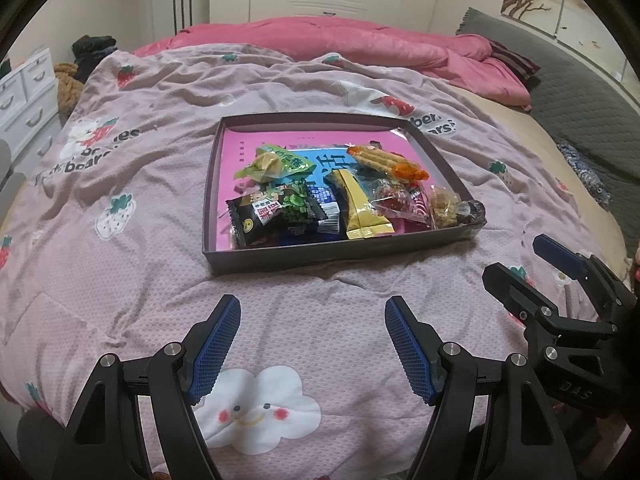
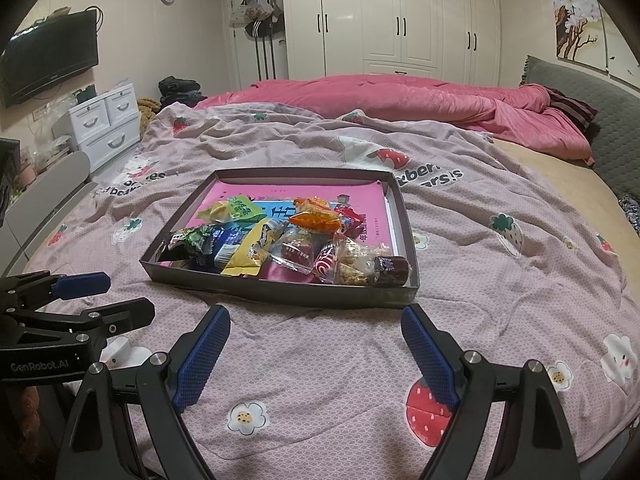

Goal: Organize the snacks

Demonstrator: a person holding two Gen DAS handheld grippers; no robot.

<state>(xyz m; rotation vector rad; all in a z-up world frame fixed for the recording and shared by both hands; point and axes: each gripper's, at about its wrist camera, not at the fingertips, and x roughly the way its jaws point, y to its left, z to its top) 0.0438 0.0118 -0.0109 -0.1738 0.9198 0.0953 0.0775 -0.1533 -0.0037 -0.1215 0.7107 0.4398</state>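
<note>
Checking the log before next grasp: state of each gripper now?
Left gripper: open, holding nothing, above the pink patterned bedspread.
Right gripper: open, holding nothing.

1. The tray (image 2: 256, 294) looks like matt dark cardboard, lined with glossy pink paper.
2. Inside the tray, the snack packets (image 2: 296, 240) are shiny, crinkled plastic film.
3. Under the tray, the bedspread (image 2: 500, 280) is soft, wrinkled, matt cloth.

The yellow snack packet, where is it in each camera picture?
Left wrist view: the yellow snack packet lies near the front edge of the box, right of the black packet.
Right wrist view: it lies front and middle, left of the red candy.
Shared landmark: the pink sheet lining the box.
</note>
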